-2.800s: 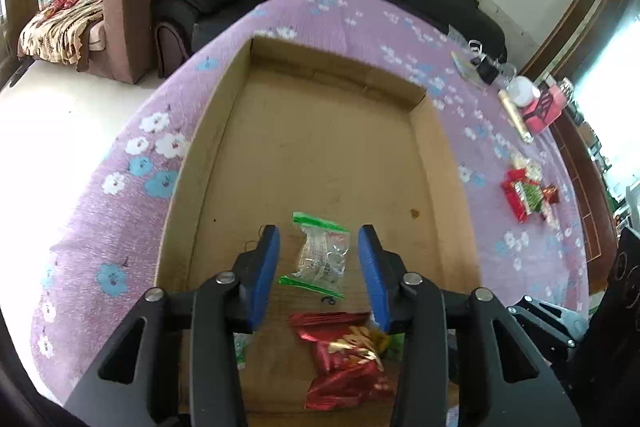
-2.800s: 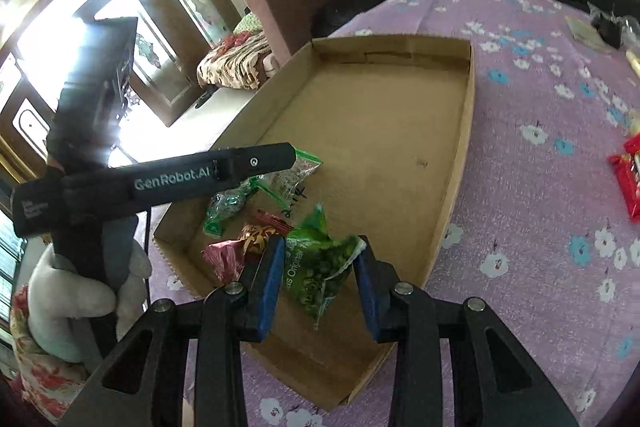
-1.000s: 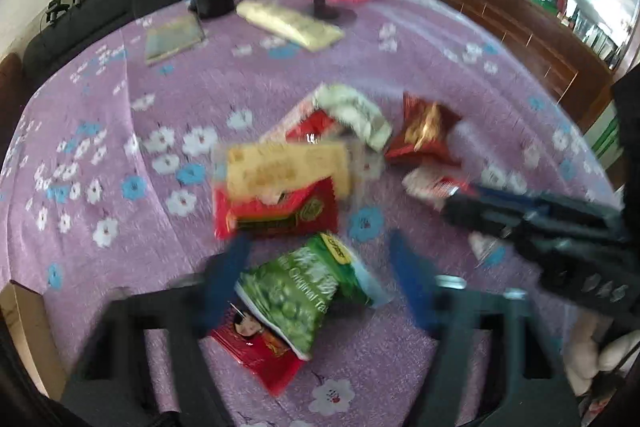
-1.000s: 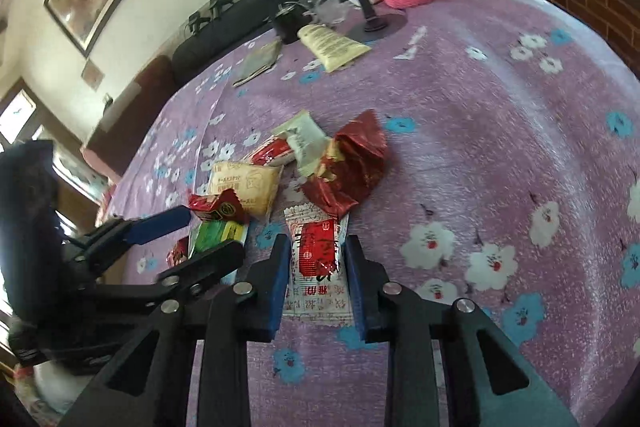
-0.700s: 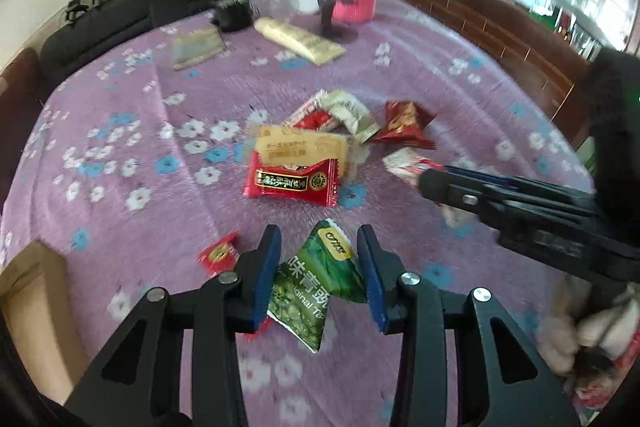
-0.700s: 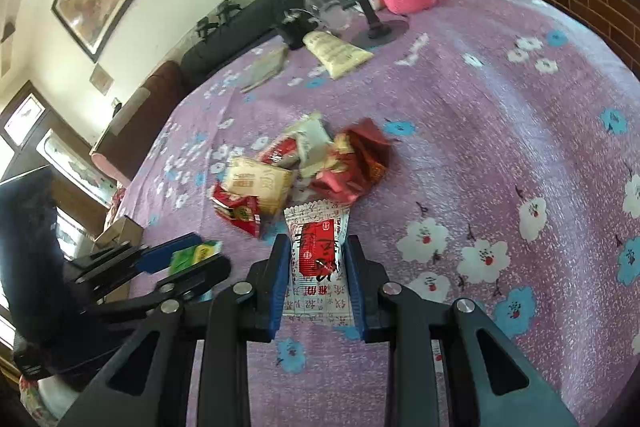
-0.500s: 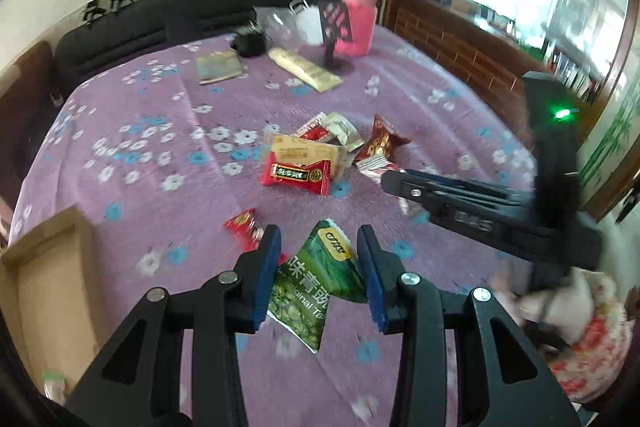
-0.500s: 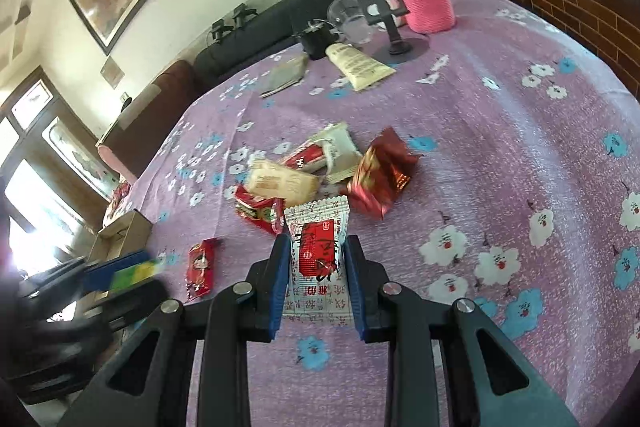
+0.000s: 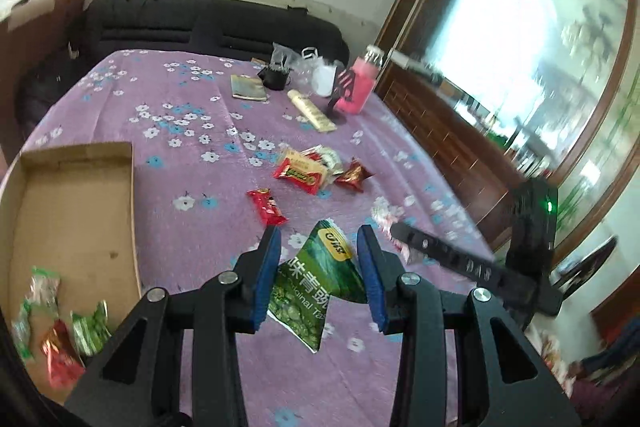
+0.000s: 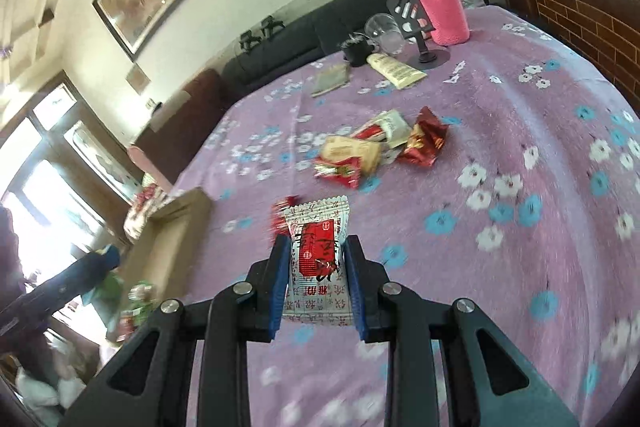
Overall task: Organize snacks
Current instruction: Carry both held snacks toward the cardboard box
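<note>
My left gripper [image 9: 318,247] is shut on a green pea snack bag [image 9: 316,279] and holds it above the purple flowered tablecloth [image 9: 180,115]. My right gripper [image 10: 318,247] is shut on a white and red snack packet [image 10: 318,247], also lifted above the cloth. The cardboard box [image 9: 76,203] lies at the left of the left wrist view, with several snack packets [image 9: 60,323] in its near corner. It also shows at the left of the right wrist view [image 10: 176,239]. A pile of loose snacks [image 9: 316,167] lies mid-table, with a small red packet [image 9: 268,211] nearer.
At the far table end stand a pink bottle [image 10: 440,3], a black phone stand [image 10: 420,27], a clear cup [image 10: 384,31], a cream tube [image 10: 396,69] and a booklet [image 9: 248,87]. A black sofa [image 9: 200,27] is behind the table. The right gripper's body [image 9: 480,267] crosses the left wrist view.
Both grippers have lifted and pulled back from the snack pile, each holding its packet. The views have swung so that the cardboard box comes in at the left.
</note>
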A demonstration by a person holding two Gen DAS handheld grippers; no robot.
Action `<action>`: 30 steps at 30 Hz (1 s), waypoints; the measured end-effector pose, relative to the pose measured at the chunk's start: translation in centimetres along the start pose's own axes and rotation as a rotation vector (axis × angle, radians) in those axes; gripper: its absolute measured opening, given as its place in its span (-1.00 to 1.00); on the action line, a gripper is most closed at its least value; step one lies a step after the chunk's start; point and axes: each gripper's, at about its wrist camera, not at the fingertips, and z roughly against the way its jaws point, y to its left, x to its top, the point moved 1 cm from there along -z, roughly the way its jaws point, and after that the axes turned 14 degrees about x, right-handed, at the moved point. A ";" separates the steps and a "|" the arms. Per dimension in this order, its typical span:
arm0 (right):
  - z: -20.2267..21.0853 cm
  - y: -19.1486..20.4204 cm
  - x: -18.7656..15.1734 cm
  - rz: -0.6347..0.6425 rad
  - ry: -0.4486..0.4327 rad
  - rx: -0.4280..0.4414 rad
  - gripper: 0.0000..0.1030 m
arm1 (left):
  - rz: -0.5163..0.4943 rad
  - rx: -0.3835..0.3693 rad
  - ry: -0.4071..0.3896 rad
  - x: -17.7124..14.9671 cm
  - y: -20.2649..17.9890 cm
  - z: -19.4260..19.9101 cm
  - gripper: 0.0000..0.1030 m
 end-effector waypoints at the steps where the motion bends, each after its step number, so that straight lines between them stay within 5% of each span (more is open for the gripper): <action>1: 0.3 0.7 -0.3 0.011 -0.002 -0.002 -0.48 | 0.016 -0.017 -0.011 -0.2 0.1 0.9 -0.21; 7: 2.7 3.7 -1.9 0.033 -0.006 0.015 -0.48 | 0.024 -0.030 -0.068 -0.9 0.2 5.5 -0.21; 20: 3.5 6.4 -1.6 0.043 -0.018 0.042 -0.48 | 0.029 0.010 -0.080 1.4 1.7 8.0 -0.20; 30: -2.6 8.1 0.7 0.061 0.092 0.116 -0.48 | 0.047 0.187 -0.001 2.9 8.3 4.2 -0.20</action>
